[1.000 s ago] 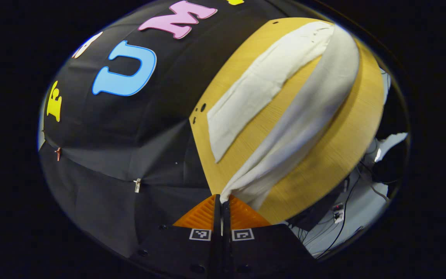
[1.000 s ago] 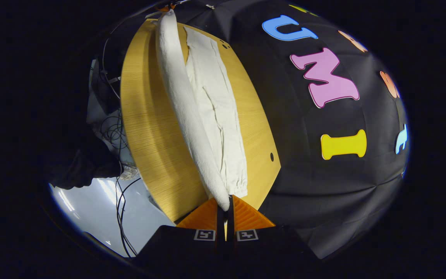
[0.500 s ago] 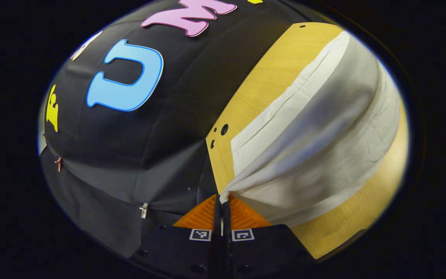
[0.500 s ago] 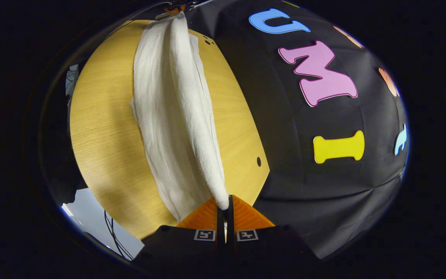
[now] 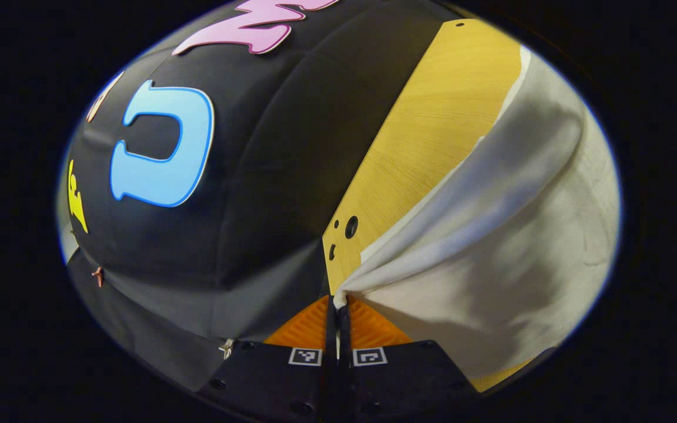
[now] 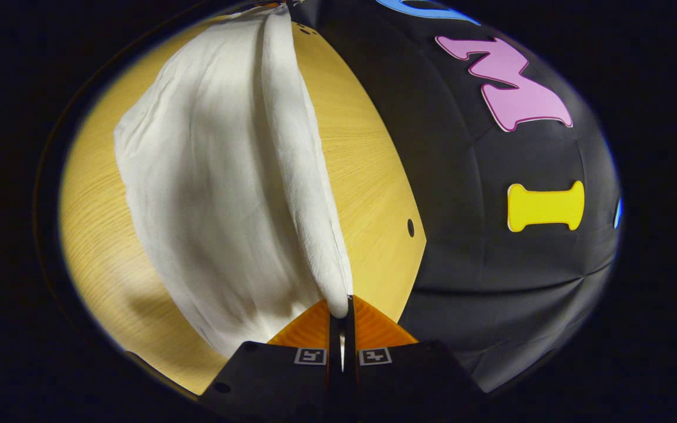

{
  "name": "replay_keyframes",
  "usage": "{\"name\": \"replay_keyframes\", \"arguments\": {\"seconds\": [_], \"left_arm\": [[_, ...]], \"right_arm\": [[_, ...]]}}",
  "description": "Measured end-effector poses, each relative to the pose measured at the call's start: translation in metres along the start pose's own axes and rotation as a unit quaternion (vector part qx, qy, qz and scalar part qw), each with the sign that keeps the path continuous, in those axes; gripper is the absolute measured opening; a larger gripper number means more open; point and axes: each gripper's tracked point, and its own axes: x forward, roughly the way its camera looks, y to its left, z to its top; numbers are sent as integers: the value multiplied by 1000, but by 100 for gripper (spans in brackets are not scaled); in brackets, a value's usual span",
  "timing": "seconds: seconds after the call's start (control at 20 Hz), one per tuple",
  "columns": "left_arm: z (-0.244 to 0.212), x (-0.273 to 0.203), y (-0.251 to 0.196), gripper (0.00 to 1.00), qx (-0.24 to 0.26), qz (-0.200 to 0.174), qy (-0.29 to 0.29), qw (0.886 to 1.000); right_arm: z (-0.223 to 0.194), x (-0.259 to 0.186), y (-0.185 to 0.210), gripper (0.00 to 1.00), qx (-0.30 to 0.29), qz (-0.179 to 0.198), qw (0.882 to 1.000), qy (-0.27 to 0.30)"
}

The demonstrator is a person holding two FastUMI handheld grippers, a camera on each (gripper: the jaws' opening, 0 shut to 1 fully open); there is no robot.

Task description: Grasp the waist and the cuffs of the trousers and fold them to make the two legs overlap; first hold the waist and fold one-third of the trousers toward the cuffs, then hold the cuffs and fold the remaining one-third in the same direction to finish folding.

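A wooden table point(image 5: 432, 135) with a pale yellow, fine-grained top ran from the top centre toward the lower middle of the left gripper view, with round holes drilled near its corner at the frame's centre. In the right gripper view the same table point(image 6: 368, 194) filled the left and middle, a single hole near its right edge. Behind it hung the black cloth wall point(image 5: 268, 147), creased along its seams and pinned by small clips at the lower left. Soft shadows lay on the wood.
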Motion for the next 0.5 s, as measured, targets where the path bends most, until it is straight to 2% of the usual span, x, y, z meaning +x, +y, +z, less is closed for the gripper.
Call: {"name": "replay_keyframes", "arguments": {"seconds": [0.1,0.2,0.25,0.35,0.5], "left_arm": [[-1,15,-17,5,17,-14,2,1000],[-18,25,-50,5,26,-67,34,997],[-37,22,-74,5,14,-107,69,992],[-46,23,-75,6,18,-92,80,992],[-56,28,-80,5,19,-88,90,992]], "right_arm": [[0,12,5,5,-17,3,1000,5],[1,28,15,5,-26,24,999,11],[1,36,23,5,-25,41,999,8],[3,37,24,5,-30,53,998,-5],[11,43,22,5,-48,56,997,-34]]}}
